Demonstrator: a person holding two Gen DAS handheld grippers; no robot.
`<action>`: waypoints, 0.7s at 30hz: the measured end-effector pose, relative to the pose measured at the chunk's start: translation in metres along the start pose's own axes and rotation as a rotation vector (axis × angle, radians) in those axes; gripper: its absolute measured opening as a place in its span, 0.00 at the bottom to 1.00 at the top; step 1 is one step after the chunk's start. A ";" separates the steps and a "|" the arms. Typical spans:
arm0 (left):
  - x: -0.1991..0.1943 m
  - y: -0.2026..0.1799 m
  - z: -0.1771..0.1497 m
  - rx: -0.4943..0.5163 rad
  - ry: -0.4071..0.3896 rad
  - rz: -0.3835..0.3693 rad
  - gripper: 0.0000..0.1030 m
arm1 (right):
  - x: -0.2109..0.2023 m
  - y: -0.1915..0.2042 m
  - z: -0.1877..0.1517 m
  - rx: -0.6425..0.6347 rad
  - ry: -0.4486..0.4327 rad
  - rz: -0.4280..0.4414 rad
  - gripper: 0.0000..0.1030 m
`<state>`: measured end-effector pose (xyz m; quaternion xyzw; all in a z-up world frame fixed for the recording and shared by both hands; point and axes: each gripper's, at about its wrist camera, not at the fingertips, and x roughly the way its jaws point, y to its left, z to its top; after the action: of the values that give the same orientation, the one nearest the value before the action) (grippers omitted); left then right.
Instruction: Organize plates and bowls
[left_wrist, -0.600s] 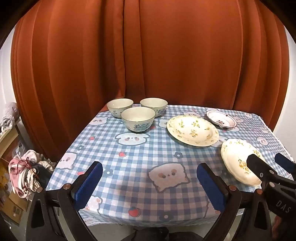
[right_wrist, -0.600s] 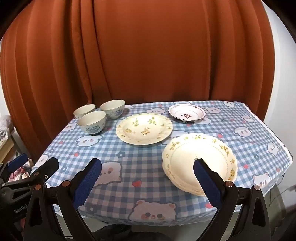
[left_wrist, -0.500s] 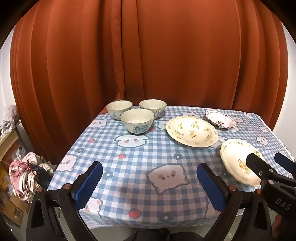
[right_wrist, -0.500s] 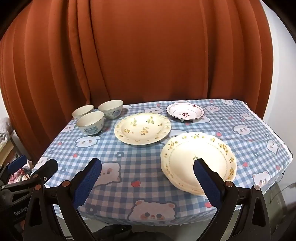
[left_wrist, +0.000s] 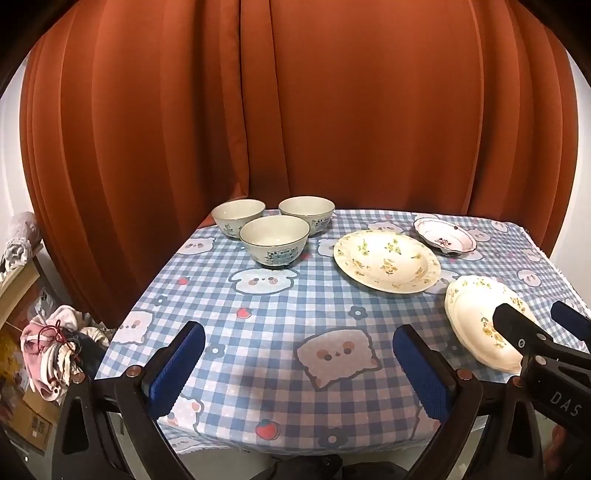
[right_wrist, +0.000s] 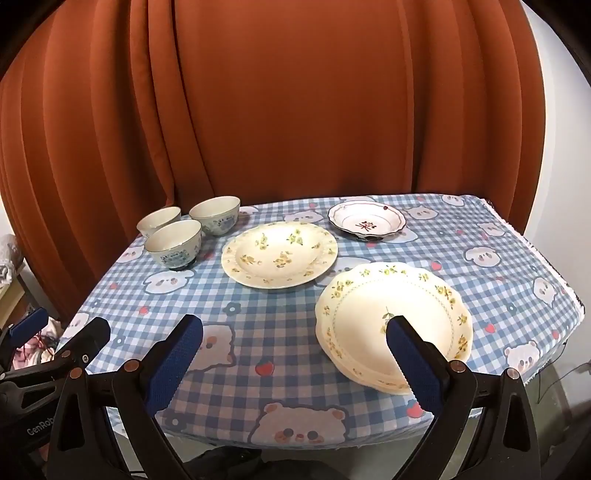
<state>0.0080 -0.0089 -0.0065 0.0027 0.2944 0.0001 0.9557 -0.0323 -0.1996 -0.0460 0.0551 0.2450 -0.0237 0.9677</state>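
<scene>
Three pale bowls stand at the table's far left: the nearest bowl (left_wrist: 274, 240) (right_wrist: 173, 243), with two more bowls (left_wrist: 238, 216) (left_wrist: 306, 214) behind it. A cream floral plate (left_wrist: 386, 260) (right_wrist: 279, 254) lies mid-table. A small red-patterned dish (left_wrist: 445, 240) (right_wrist: 366, 221) sits behind it. A scalloped floral plate (left_wrist: 480, 321) (right_wrist: 393, 323) lies at the near right. My left gripper (left_wrist: 297, 363) is open and empty above the near left edge. My right gripper (right_wrist: 293, 356) is open and empty, its right finger over the scalloped plate.
The table has a blue checked cloth (left_wrist: 280, 325) (right_wrist: 266, 332) with bear prints. An orange curtain (left_wrist: 295, 110) hangs close behind. A pile of clothes (left_wrist: 51, 350) and a shelf lie on the floor to the left. The table's near edge is just under both grippers.
Both grippers have pulled back and risen slightly, so the table looks a little farther away. Nothing on the table has moved.
</scene>
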 end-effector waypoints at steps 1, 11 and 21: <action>0.001 0.000 0.000 -0.001 0.000 -0.001 0.99 | 0.001 -0.001 -0.001 -0.002 -0.001 0.001 0.98; 0.004 -0.005 -0.001 -0.002 0.009 -0.002 1.00 | 0.003 -0.009 -0.004 -0.003 0.000 -0.001 0.98; 0.007 -0.007 -0.001 -0.007 0.013 -0.013 0.99 | 0.002 -0.008 -0.002 -0.011 -0.002 -0.003 0.98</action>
<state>0.0136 -0.0155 -0.0113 -0.0026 0.3006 -0.0050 0.9537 -0.0318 -0.2071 -0.0499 0.0494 0.2442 -0.0237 0.9682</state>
